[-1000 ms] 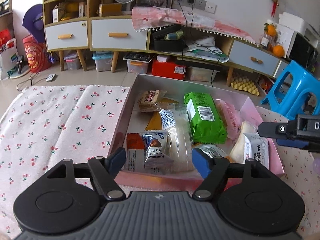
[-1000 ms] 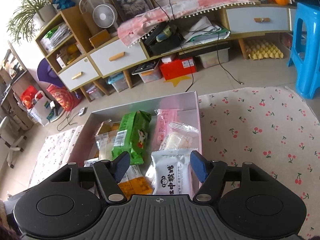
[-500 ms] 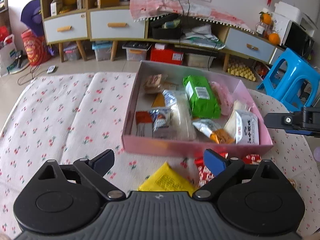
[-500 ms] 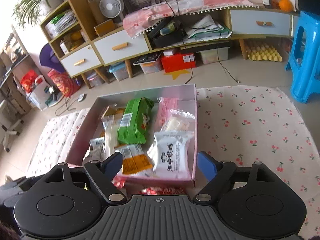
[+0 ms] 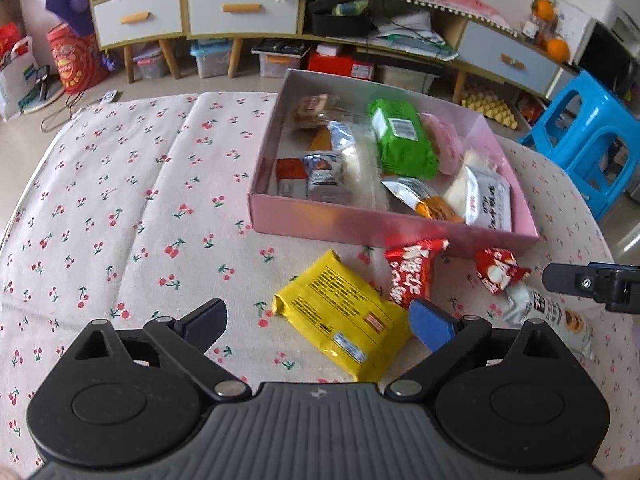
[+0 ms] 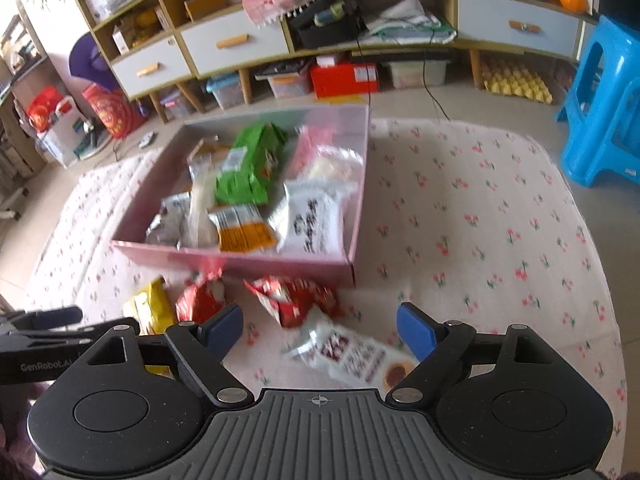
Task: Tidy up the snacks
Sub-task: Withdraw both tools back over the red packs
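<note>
A pink box (image 5: 360, 228) on the cherry-print cloth holds several snack packets, among them a green one (image 5: 400, 140); the box also shows in the right wrist view (image 6: 240, 258). In front of it lie a yellow packet (image 5: 340, 318), two red packets (image 5: 414, 276) (image 5: 498, 270) and a white packet (image 6: 352, 354). My left gripper (image 5: 320, 322) is open above the yellow packet. My right gripper (image 6: 320, 328) is open above the white packet, and its red neighbour (image 6: 294, 296) lies just beyond.
The cloth (image 5: 120, 200) spreads wide to the left of the box. A blue stool (image 5: 588, 152) stands at the right. Low cabinets with drawers (image 5: 240, 12) and storage bins line the far wall.
Both grippers have pulled back from over the box toward the near edge and opened wider. The loose packets in front of the box have come into view.
</note>
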`<move>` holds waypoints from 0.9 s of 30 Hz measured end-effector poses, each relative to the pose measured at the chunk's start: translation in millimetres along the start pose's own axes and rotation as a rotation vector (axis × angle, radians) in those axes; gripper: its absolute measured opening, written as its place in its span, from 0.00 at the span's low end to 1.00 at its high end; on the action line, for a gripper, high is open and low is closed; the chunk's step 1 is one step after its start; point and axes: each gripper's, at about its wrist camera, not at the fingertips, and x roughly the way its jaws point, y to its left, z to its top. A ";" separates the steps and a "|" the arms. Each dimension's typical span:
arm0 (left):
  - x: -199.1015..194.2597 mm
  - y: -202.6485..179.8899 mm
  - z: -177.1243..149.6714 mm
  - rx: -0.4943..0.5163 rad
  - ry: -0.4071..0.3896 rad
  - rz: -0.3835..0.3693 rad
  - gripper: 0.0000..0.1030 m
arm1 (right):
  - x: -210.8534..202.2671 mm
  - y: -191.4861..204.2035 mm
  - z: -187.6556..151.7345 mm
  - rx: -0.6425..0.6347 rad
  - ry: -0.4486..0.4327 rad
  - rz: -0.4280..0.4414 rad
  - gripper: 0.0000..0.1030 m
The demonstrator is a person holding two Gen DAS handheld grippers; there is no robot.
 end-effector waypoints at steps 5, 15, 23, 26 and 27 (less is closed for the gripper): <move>5.5 -18.5 -4.5 0.064 -0.003 0.002 0.94 | -3.3 -6.0 -8.4 -0.011 0.014 -0.018 0.83; 18.2 -49.9 -5.8 0.134 -0.024 -0.035 0.79 | -2.9 -18.9 -8.5 0.017 0.040 -0.015 0.83; 32.5 -65.9 0.7 0.138 -0.059 -0.085 0.56 | 4.8 -23.2 -3.0 0.042 0.043 0.003 0.83; 39.9 -66.0 2.1 0.129 -0.054 -0.071 0.51 | 8.7 -24.2 -1.7 0.051 0.048 0.017 0.83; 42.4 -65.4 2.6 0.126 -0.049 -0.065 0.48 | 10.1 -24.4 -1.2 0.053 0.049 0.020 0.83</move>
